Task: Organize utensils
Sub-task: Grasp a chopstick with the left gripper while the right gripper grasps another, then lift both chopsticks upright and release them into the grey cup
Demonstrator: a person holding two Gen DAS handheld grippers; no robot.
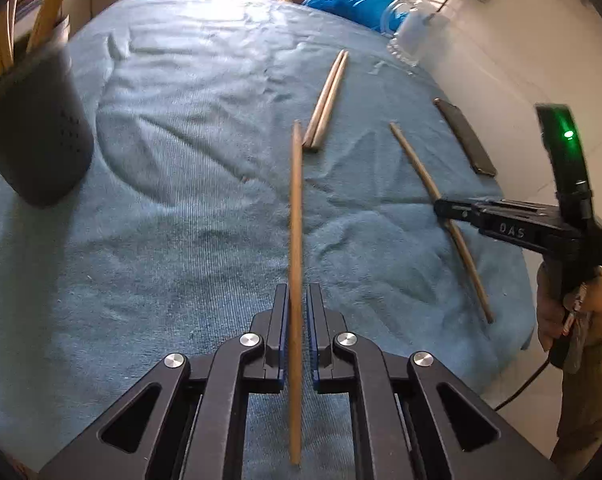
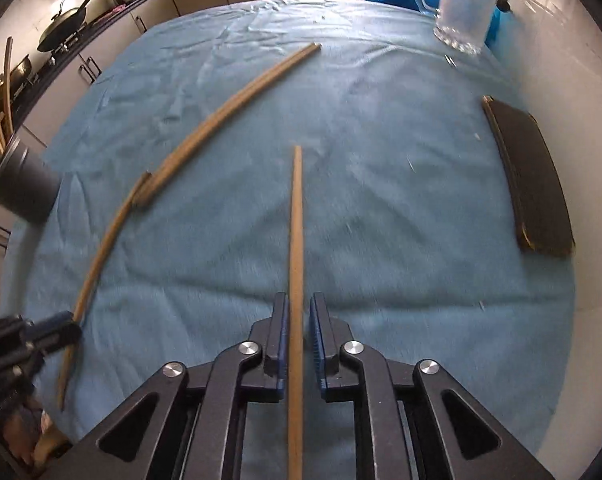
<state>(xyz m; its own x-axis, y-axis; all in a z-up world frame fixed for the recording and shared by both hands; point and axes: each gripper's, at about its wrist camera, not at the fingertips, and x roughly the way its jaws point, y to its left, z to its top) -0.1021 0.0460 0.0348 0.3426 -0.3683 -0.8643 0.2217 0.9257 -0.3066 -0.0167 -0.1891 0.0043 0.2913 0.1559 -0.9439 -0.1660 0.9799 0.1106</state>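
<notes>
Two chopsticks are off the towel-covered surface [image 1: 161, 208]: the left gripper [image 1: 297, 312] has its jaws clamped on one chopstick [image 1: 296, 216]; the right gripper [image 2: 299, 320] grips another [image 2: 297, 216]; a pair [image 1: 327, 96] remains lying; the dark holder [image 1: 37, 136] already contains several.

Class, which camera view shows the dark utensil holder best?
The left wrist view: the dark utensil holder looms large at left, its perforated wall and the sticks inside visible. The right wrist view shows it small, blurred at the left edge.
</notes>
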